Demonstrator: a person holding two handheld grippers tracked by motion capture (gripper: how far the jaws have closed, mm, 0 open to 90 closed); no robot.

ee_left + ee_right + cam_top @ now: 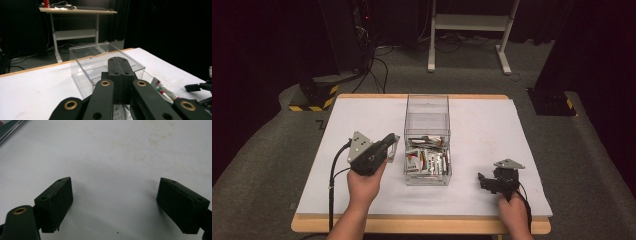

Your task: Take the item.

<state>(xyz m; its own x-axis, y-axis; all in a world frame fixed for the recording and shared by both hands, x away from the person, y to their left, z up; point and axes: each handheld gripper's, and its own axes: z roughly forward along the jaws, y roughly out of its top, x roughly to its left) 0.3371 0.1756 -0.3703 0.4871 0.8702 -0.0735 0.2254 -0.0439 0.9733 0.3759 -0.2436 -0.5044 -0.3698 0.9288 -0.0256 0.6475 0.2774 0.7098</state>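
A clear plastic box (427, 107) stands at the middle of the white table (362, 115), with several small packets (427, 161) lying in its near end. My left gripper (392, 142) is held above the table just left of the box, tilted toward its near left wall. In the left gripper view its jaws (119, 60) are pressed together with nothing between them, the box (85, 72) lies beyond, and packets (163, 91) show at the lower right. My right gripper (484, 181) rests low at the near right, open (115, 202) over bare table.
A white desk frame (469, 22) and a black-and-yellow striped base (314, 97) stand on the floor beyond the table. Faint stains (155, 141) mark the white surface. A corner of the box (8, 128) lies ahead and left of the right gripper.
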